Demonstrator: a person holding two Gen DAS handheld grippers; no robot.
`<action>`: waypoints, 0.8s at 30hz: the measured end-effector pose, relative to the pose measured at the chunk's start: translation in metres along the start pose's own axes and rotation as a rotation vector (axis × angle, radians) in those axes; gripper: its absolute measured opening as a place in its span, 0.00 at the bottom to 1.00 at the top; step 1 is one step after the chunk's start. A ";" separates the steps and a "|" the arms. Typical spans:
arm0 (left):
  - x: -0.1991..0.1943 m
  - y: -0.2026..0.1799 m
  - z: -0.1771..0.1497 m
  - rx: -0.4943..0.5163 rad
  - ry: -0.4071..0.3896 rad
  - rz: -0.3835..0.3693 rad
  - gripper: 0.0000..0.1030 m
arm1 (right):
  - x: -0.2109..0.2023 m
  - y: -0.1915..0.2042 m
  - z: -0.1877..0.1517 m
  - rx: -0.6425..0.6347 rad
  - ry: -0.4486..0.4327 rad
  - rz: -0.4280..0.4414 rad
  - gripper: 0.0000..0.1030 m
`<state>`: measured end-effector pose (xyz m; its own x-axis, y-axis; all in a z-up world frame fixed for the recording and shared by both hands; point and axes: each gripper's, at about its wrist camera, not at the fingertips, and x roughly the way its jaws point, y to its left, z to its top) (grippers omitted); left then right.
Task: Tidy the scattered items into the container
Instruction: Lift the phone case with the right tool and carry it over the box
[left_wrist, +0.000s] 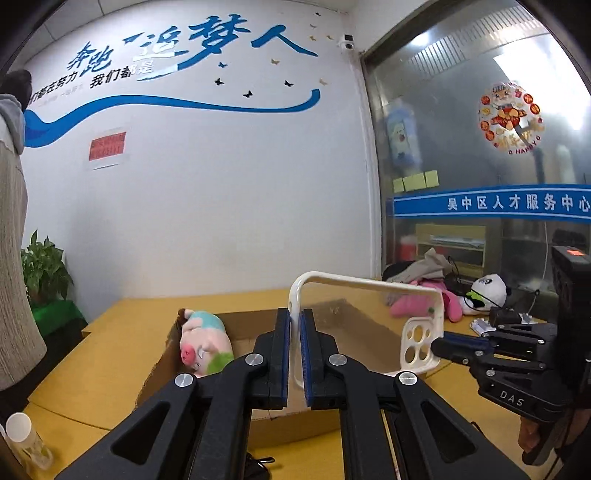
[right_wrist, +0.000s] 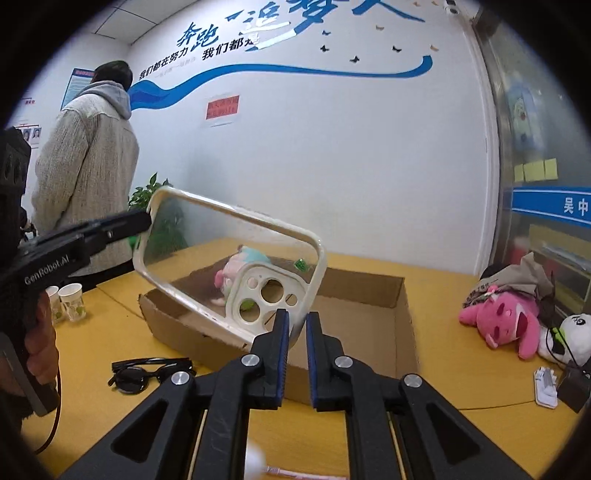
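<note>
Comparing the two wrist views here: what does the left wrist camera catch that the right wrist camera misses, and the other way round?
Only the left wrist view shows the right gripper from outside, at the phone case's camera-cutout end, and a white-capped bottle at the lower left.

Only the right wrist view shows the black sunglasses on the table, two paper cups, and the left gripper from outside at the case's far corner.

Both show the clear phone case held over the cardboard box, the pig plush inside it, and the pink plush.

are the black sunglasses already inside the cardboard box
No, the black sunglasses lie on the yellow table outside the brown cardboard box, near its front corner.
</note>
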<state>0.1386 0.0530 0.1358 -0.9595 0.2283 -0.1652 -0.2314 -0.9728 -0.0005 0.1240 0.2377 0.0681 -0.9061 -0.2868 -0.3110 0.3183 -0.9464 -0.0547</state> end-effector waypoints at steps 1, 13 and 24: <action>0.007 0.002 -0.004 -0.015 0.039 -0.003 0.05 | 0.007 -0.002 -0.005 0.009 0.033 0.003 0.08; 0.065 0.017 0.010 -0.096 0.251 -0.047 0.05 | 0.066 -0.025 -0.001 0.145 0.288 0.044 0.08; 0.178 0.058 0.096 -0.105 0.383 -0.110 0.05 | 0.175 -0.067 0.089 0.182 0.440 0.069 0.08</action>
<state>-0.0613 0.0405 0.2008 -0.7961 0.3200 -0.5136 -0.2926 -0.9465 -0.1362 -0.0807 0.2382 0.1018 -0.6682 -0.2973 -0.6819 0.2843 -0.9491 0.1352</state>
